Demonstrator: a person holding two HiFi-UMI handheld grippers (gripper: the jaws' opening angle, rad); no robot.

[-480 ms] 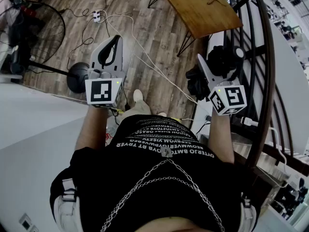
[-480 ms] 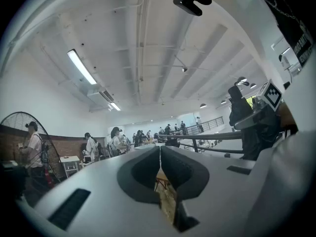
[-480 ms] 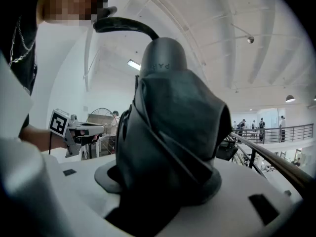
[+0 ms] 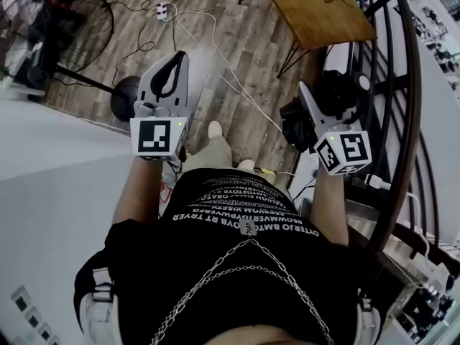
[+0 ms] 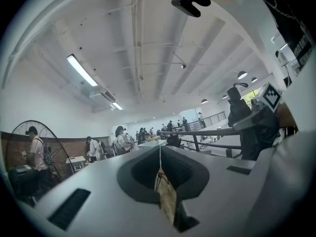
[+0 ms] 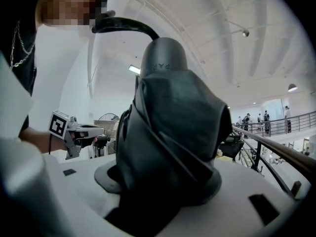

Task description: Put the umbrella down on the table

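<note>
Clamping the folded umbrella (image 6: 173, 132), right gripper (image 4: 313, 95) holds it mid-air, apart from the table (image 4: 316, 9). Only right gripper view shows long axis along jaws, w/ grey cap (image 6: 164, 58) pointing away. Left gripper (image 5: 159, 157): jaws together, nothing btwn.

Standing fan (image 4: 65, 27) and curved railing (image 4: 417, 121)

The umbrella (image 6: 173, 132) fills most of my right gripper view. It covers the inner faces and tips of my right fingers (image 6: 256, 191), and its lower folds run off the bottom edge. In the head view the worktop (image 4: 316, 9) is cut by the top edge and the fan (image 4: 68, 27) by the top-left corner. The people (image 5: 123, 139) far off in my left gripper view are too small to tell apart.
</note>
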